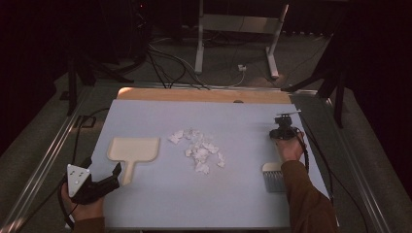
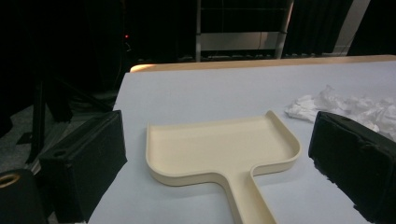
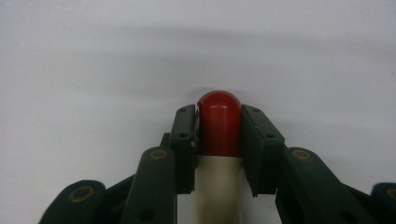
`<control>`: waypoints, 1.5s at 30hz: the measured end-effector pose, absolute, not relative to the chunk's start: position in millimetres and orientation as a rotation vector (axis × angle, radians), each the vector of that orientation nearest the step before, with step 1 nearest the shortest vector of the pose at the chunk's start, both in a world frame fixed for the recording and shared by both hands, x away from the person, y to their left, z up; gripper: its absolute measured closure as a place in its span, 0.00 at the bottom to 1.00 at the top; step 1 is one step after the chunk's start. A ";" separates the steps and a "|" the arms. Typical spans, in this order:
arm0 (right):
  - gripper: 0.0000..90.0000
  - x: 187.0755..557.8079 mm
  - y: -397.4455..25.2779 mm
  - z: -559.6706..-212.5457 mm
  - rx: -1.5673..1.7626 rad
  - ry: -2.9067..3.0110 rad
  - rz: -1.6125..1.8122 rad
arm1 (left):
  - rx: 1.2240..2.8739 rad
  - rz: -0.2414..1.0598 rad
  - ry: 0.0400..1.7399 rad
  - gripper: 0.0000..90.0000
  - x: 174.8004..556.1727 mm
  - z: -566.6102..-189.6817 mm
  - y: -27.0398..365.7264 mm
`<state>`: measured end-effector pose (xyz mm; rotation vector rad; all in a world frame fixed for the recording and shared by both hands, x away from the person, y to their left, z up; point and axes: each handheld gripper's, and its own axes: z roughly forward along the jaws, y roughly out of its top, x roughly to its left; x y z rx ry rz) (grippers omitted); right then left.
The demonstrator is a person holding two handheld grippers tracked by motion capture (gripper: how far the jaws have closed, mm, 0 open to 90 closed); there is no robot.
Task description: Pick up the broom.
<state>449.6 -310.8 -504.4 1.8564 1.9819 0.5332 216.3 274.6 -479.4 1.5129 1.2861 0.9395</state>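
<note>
A cream dustpan (image 1: 133, 148) lies flat on the left of the pale blue table, handle toward me. My left gripper (image 1: 112, 175) hovers open just behind that handle; in the left gripper view its black jaws stand wide on either side of the dustpan (image 2: 219, 147). A heap of white crumpled paper scraps (image 1: 199, 148) sits mid-table and shows again as scraps (image 2: 355, 105) at the right. On the right lies a brush (image 1: 273, 177) with grey bristles. My right gripper (image 3: 218, 126) is shut on the brush handle's red tip (image 3: 218, 109).
The table top (image 1: 233, 199) has a wooden strip (image 1: 204, 94) along its far edge and metal rails at both sides. Cables (image 1: 170, 68) and a stand's white legs (image 1: 199, 43) lie on the dark floor beyond. Each gripper trails a black cable.
</note>
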 end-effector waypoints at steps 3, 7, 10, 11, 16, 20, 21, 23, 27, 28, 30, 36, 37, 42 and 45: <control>0.76 447.1 -311.3 -503.1 1.853 1.962 0.554 | 1.508 0.937 1.292 0.06 216.3 -479.7 275.6; 0.76 442.4 -313.4 -493.4 1.820 1.950 0.608 | 1.506 0.936 1.292 0.06 216.3 -479.8 275.0; 0.76 438.4 -313.3 -486.2 1.793 1.941 0.646 | 1.507 0.939 1.289 0.06 216.2 -479.6 274.3; 0.76 438.4 -313.3 -486.2 1.793 1.941 0.646 | 1.508 0.939 1.289 0.06 216.2 -479.6 274.2; 0.76 431.7 -311.3 -477.2 1.762 1.927 0.704 | 1.513 0.938 1.288 0.06 216.5 -480.0 273.7; 0.76 426.8 -308.2 -467.8 1.720 1.923 0.746 | 1.516 0.938 1.287 0.06 216.6 -480.0 273.3; 0.76 425.6 -307.5 -465.4 1.713 1.920 0.757 | 1.515 0.937 1.288 0.06 216.9 -480.2 273.1; 0.76 421.7 -306.2 -459.5 1.690 1.917 0.789 | 1.519 0.936 1.288 0.06 217.0 -480.4 272.7; 0.76 417.5 -305.4 -454.3 1.665 1.917 0.819 | 1.526 0.934 1.283 0.06 217.4 -480.9 270.9; 0.76 416.0 -305.1 -452.4 1.660 1.916 0.832 | 1.526 0.933 1.283 0.06 217.7 -481.2 270.2; 0.76 410.6 -303.3 -445.1 1.633 1.913 0.862 | 1.529 0.931 1.283 0.06 217.8 -481.1 268.7; 0.76 402.2 -299.7 -435.2 1.594 1.909 0.907 | 1.547 0.898 1.280 0.06 221.5 -481.4 262.7; 0.76 401.1 -298.9 -433.4 1.588 1.912 0.916 | 1.550 0.894 1.274 0.06 222.6 -480.9 260.6; 0.76 395.5 -290.8 -423.3 1.544 1.915 0.961 | 1.542 0.872 1.267 0.05 228.4 -477.1 252.2; 0.76 391.7 -285.0 -418.8 1.521 1.917 0.988 | 1.542 0.861 1.265 0.03 231.8 -474.0 245.8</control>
